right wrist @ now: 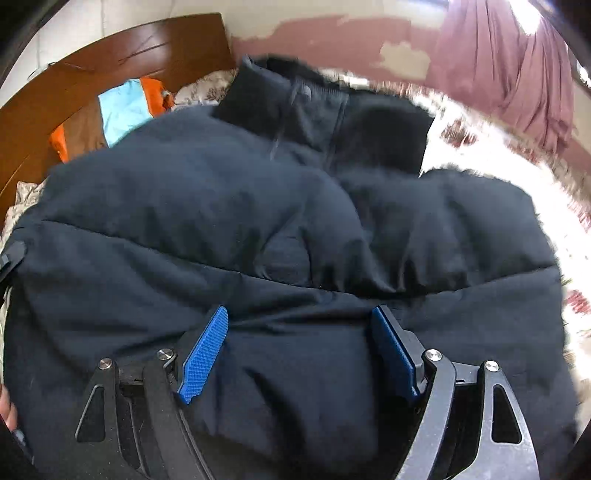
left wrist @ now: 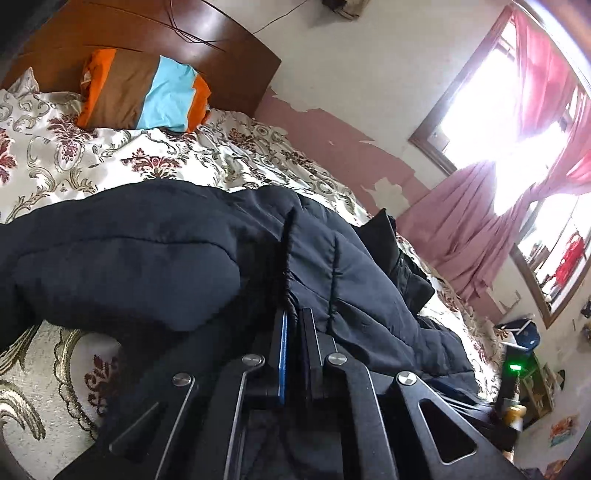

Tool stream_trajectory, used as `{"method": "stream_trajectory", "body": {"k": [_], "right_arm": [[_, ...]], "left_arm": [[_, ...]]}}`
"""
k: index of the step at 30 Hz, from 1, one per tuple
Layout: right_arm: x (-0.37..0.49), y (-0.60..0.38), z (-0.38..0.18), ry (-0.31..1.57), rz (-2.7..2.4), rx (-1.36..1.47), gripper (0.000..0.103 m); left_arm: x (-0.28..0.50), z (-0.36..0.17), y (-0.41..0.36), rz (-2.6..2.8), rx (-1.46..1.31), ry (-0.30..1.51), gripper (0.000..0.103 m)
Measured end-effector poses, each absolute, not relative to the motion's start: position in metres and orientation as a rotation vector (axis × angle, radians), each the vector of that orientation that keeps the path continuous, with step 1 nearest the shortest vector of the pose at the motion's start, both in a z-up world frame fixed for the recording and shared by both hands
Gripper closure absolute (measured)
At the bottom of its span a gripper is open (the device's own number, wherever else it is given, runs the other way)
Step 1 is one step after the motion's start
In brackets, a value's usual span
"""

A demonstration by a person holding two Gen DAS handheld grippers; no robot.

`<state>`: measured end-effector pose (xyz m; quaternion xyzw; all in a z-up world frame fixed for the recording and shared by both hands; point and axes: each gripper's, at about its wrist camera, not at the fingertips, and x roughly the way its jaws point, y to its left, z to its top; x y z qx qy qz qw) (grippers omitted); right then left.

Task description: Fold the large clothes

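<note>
A dark navy padded jacket (left wrist: 155, 258) lies on the bed. In the left wrist view my left gripper (left wrist: 295, 317) is shut on a ribbed edge of the jacket, the fabric pinched between its blue pads. In the right wrist view the jacket (right wrist: 258, 206) fills most of the frame, collar (right wrist: 295, 103) at the far end. My right gripper (right wrist: 301, 317) is open, its blue pads (right wrist: 203, 354) spread wide over the jacket's near panel; whether they touch the fabric is unclear.
The bed has a floral cream and maroon cover (left wrist: 110, 155) and a brown wooden headboard (left wrist: 147, 33). A striped orange, brown and light-blue pillow (left wrist: 144, 92) lies against the headboard. A window with pink curtains (left wrist: 480, 229) is to the right.
</note>
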<state>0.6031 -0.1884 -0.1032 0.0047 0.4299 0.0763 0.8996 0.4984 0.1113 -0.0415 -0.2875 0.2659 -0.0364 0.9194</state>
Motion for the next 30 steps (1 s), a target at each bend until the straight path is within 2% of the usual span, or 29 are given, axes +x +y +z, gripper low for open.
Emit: {"method": "stream_trajectory", "body": {"k": [5, 8, 11, 13, 14, 15, 20, 22, 24, 30], "right_arm": [[0.605, -0.192, -0.117, 0.861, 0.169, 0.049, 0.017], [0.603, -0.195, -0.120, 0.845, 0.174, 0.072, 0.015], [0.600, -0.198, -0.123, 0.826, 0.172, 0.087, 0.013], [0.598, -0.199, -0.124, 0.817, 0.171, 0.093, 0.013], [0.598, -0.201, -0.124, 0.811, 0.172, 0.097, 0.012], [0.597, -0.202, -0.125, 0.805, 0.174, 0.103, 0.012], [0.601, -0.209, -0.121, 0.843, 0.202, 0.123, 0.010], [0.601, -0.206, -0.107, 0.873, 0.204, 0.082, 0.002], [0.594, -0.197, -0.087, 0.840, 0.216, 0.009, 0.002], [0.572, -0.150, -0.039, 0.735, 0.292, -0.117, 0.002]], "left_arm": [[0.501, -0.040, 0.110, -0.099, -0.568, 0.558, 0.091], [0.499, -0.041, 0.112, -0.089, -0.583, 0.587, 0.077], [0.493, -0.040, 0.117, -0.091, -0.607, 0.595, 0.069], [0.484, -0.035, 0.121, -0.083, -0.631, 0.579, 0.036], [0.477, -0.033, 0.124, -0.074, -0.650, 0.549, 0.009], [0.462, -0.028, 0.129, -0.056, -0.680, 0.478, 0.002], [0.422, -0.008, 0.146, -0.043, -0.714, 0.384, 0.001], [0.396, -0.010, 0.162, -0.017, -0.756, 0.315, 0.001], [0.374, -0.015, 0.184, 0.030, -0.784, 0.245, 0.000], [0.335, -0.033, 0.252, 0.204, -0.851, 0.328, 0.000]]}}
